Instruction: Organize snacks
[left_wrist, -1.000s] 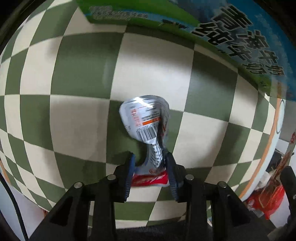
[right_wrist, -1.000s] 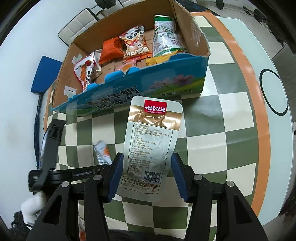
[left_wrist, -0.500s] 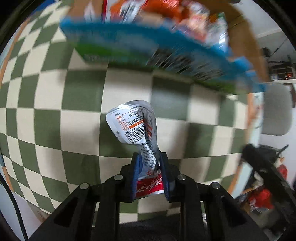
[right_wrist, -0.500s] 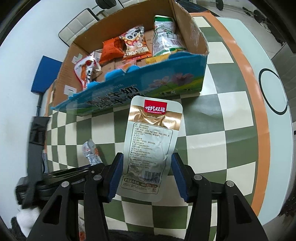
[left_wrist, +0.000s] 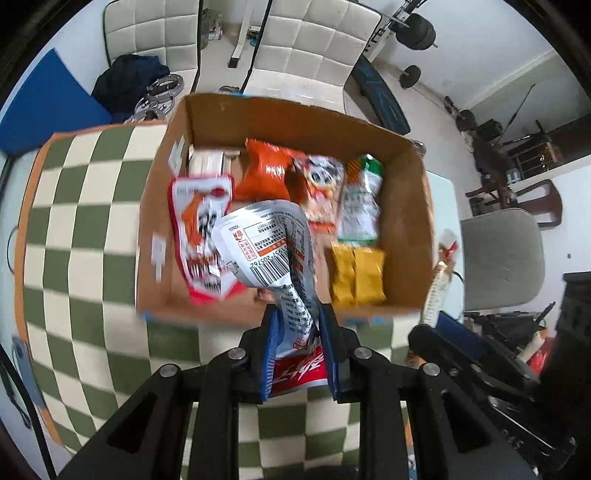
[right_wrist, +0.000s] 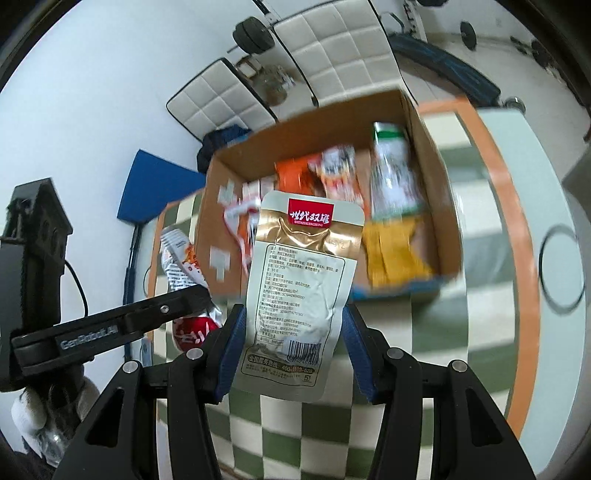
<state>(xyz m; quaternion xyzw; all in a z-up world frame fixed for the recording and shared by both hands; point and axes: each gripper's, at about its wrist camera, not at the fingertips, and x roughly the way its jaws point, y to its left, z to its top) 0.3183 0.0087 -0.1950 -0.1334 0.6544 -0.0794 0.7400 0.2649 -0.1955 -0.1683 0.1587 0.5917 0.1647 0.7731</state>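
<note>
Packets have risen from the checkered desk (left_wrist: 85, 236): left gripper (left_wrist: 297, 349) clenched on silver packet (left_wrist: 273, 251), right gripper (right_wrist: 291, 349) on gold pouch (right_wrist: 303, 280), both probably over the cardboard box (left_wrist: 295, 114), ready for dropping.

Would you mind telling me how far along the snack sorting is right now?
Done: several packets already lie in the cardboard box, among them an orange bag and yellow packs. In hand: the left hand-held gripper pinches a crumpled silver-and-red packet, and the right hand-held gripper grips a flat gold-topped pouch. Left: both packets are not yet in the box.
</note>
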